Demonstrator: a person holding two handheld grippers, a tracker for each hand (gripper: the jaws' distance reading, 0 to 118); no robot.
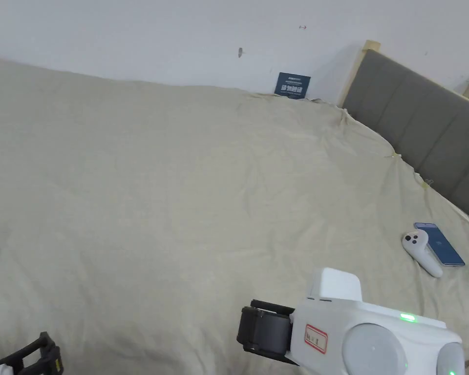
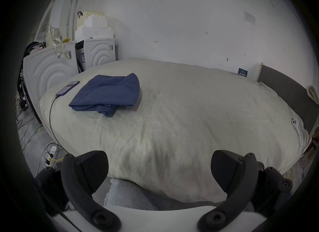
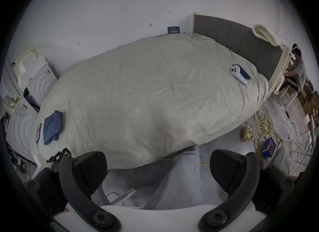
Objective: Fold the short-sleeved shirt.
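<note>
- The blue shirt (image 2: 107,94) lies folded near the bed's (image 2: 172,114) far left corner, beside a phone (image 2: 68,88).
- Left gripper (image 2: 159,171) and right gripper (image 3: 158,171) hang empty off the near edge, jaws apart.
- Folding looks finished; next, at most tidying the bunched near corner.

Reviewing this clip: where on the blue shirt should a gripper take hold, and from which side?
Probably the bunched fold at the blue shirt's near edge, approached from the person's side with the open left gripper. That lump stands proud of the bed cover, unlike the flat rest; the phone crowds the far side.
</note>
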